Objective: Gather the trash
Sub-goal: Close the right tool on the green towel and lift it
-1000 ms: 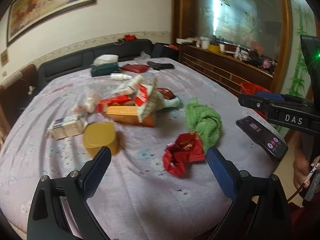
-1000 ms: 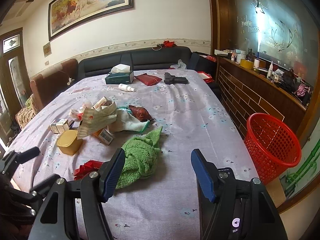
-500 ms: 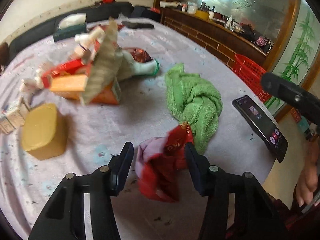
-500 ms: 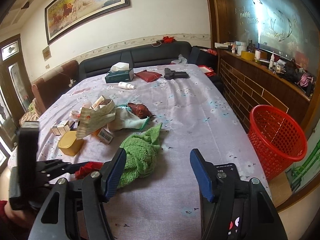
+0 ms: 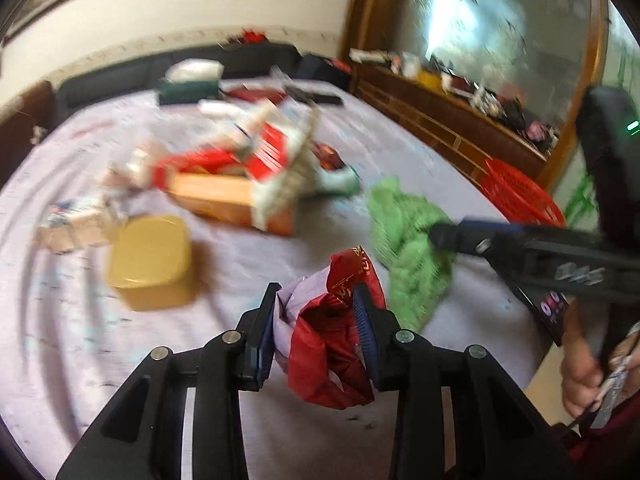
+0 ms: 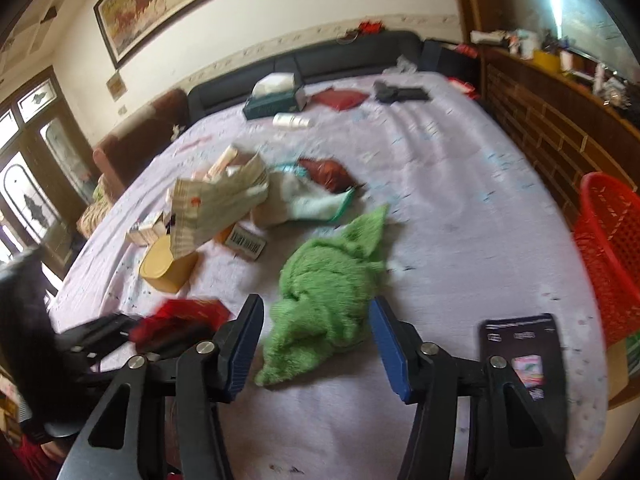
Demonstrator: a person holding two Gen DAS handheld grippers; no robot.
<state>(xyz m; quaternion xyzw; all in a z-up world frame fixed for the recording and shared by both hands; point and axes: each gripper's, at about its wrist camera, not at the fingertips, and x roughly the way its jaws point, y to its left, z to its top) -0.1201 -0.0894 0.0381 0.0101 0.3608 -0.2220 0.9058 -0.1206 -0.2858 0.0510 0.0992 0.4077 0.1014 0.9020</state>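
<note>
Closing left claw (image 5: 318, 300) on red wrapper (image 5: 328, 344)

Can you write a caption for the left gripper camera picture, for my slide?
Left gripper closing on a crumpled red wrapper on the cluttered table, green towel beside it.

No writing can be read: gold characters on the red wrapper (image 5: 336, 320), the barcode label on the orange box (image 6: 249, 245) and the phone (image 6: 524, 344) screen are all blurred.
</note>
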